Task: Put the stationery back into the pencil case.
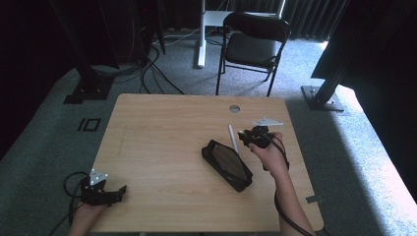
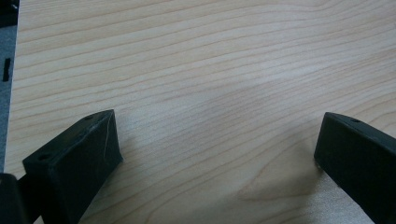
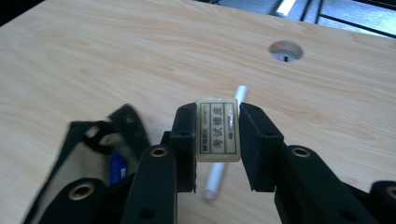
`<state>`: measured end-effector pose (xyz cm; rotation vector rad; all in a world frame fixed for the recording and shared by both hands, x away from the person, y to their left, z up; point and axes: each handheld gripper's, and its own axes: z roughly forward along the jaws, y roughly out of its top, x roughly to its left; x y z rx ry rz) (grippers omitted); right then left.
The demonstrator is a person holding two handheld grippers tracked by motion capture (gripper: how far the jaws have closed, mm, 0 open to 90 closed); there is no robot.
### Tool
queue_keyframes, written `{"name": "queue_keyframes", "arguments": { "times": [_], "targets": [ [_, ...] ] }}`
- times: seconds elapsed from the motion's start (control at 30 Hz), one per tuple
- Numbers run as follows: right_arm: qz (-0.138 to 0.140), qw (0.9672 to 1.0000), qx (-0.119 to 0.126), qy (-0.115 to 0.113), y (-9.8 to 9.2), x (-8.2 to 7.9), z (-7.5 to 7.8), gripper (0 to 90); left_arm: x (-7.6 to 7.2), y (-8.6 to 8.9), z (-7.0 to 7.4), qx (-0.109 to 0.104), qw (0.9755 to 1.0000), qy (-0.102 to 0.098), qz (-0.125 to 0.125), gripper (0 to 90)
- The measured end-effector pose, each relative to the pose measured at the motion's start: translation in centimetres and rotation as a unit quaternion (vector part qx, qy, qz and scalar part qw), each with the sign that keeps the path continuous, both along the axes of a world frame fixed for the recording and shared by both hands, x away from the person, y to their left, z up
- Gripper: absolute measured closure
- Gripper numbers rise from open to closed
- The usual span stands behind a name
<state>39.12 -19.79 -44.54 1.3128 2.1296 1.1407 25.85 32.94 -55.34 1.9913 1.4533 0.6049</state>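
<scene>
Two grippers work over one wooden table [image 1: 162, 147]. The landmark here is the black pencil case [image 1: 226, 164], lying unzipped on the table's right half, its mouth open upward.

Right gripper [image 1: 244, 135]: held by the person's right hand [image 1: 268, 152] just beyond the case's far right corner, lifted clear of the tabletop. In the right gripper view its jaws are clamped on a small cream eraser [image 3: 218, 129], printed label facing the camera, one pad flat on each narrow side. The eraser hangs above the wood, touching nothing but the pads.

A white pen [image 1: 232, 138] lies on the table just beyond the case's far end, under and slightly behind the held eraser; in the right gripper view it runs from below the jaws away toward a round cable hole [image 3: 286, 50] in the tabletop, well beyond the case.

The case interior shows pale lining in the right gripper view, with something blue [image 3: 117, 169] inside; too blurred to name.

Left gripper [image 1: 110, 194]: far left of the case, near the table's near-left corner, well apart from everything else. Its jaws stand wide apart in the left gripper view, bare wood grain between them, nothing held.

A folding chair [image 1: 253, 44] stands on the carpet far beyond the case.
</scene>
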Motion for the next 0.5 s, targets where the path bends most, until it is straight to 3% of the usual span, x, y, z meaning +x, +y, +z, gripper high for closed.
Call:
{"name": "queue_keyframes", "arguments": {
  "times": [0.23, 0.5],
  "targets": [
    [0.034, 0.9994, -0.001, -0.012, 1.1, -1.4, 0.8, 68.5, 0.0, 0.0, 0.0, 0.000, 1.0000, 0.000, 0.000, 0.5],
    [0.079, 0.9968, -0.011, -0.010, 2.7, -2.4, 1.2, 68.5, 0.0, 0.0, 0.0, 0.000, 1.0000, 0.000, 0.000, 0.5]
  ]
}}
